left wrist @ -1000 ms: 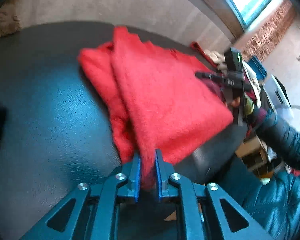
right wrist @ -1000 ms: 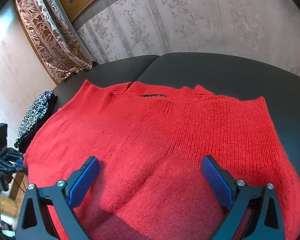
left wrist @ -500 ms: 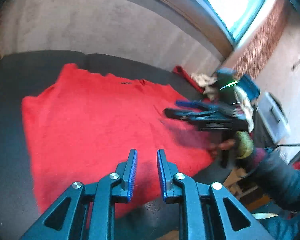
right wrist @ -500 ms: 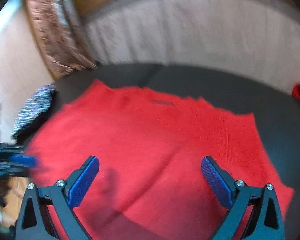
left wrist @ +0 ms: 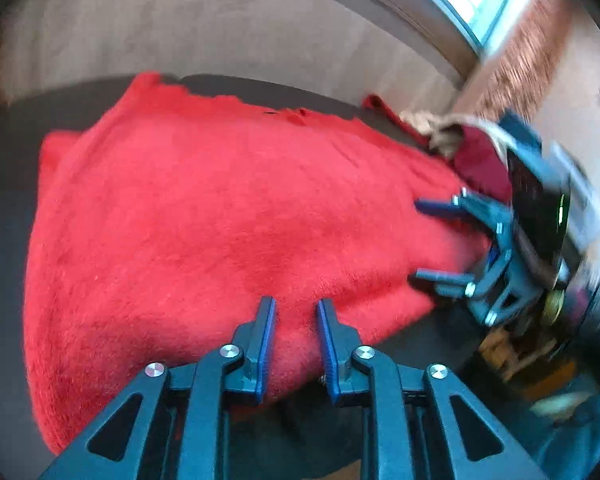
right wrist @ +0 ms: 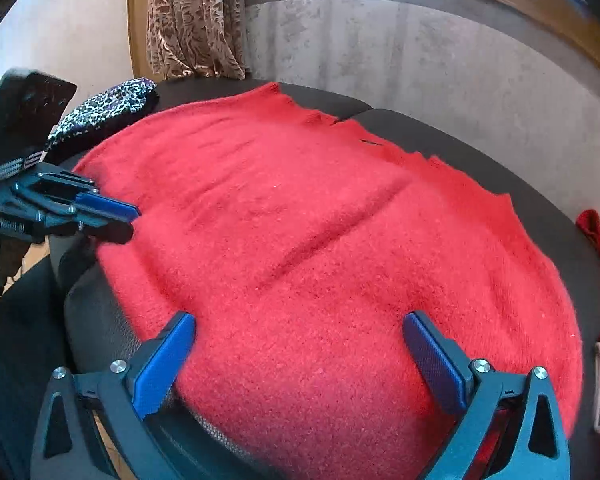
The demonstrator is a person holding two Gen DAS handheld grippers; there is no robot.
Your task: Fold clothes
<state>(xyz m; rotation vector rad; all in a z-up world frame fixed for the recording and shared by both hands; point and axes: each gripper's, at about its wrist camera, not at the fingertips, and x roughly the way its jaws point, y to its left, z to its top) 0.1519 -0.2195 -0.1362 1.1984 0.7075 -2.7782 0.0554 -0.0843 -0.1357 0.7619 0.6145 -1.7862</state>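
A red knit sweater lies spread flat on a dark leather surface, its neckline toward the wall. My left gripper is narrowly open over the sweater's near edge, with cloth between the jaws but not pinched. My right gripper is wide open above the sweater near its front edge. The right gripper also shows in the left wrist view, open at the sweater's right side. The left gripper shows in the right wrist view at the sweater's left edge.
A leopard-print garment lies at the far left of the surface. More clothes are piled at the right: a dark red piece and a red item. A grey wall and patterned curtain stand behind.
The left gripper let go of the sweater's edge it was holding and the sweater now lies spread flat. Both grippers have come low over its near edge.
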